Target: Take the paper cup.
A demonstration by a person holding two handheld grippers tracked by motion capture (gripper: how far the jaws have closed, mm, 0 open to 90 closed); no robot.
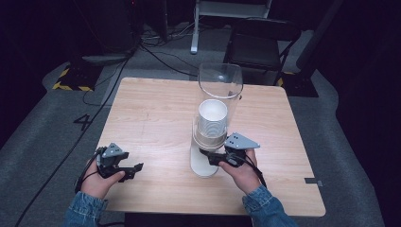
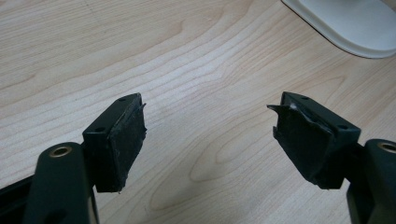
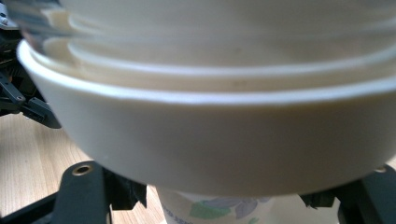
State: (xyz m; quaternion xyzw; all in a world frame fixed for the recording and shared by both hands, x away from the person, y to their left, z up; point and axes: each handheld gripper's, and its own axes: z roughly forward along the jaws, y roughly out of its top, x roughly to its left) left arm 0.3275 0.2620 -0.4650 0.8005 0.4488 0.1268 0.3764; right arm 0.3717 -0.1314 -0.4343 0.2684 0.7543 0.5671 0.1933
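A cup dispenser stands mid-table: a clear tube (image 1: 220, 82) holding a stack of white cups (image 1: 212, 118) over a white base (image 1: 202, 165). My right gripper (image 1: 213, 158) reaches under the tube's lower end. In the right gripper view the dispenser's white collar (image 3: 224, 140) looms close, and a paper cup with a leaf print (image 3: 224, 210) hangs below it. The right jaws stand wide on either side of that cup, open. My left gripper (image 1: 131, 170) hovers over bare wood at the front left, open and holding nothing (image 2: 208, 135).
The wooden table (image 1: 156, 109) has free room on its left and far side. The dispenser's white base (image 2: 345, 23) lies ahead and to the right of the left gripper. A dark chair (image 1: 257, 45) and cables lie on the floor beyond the table.
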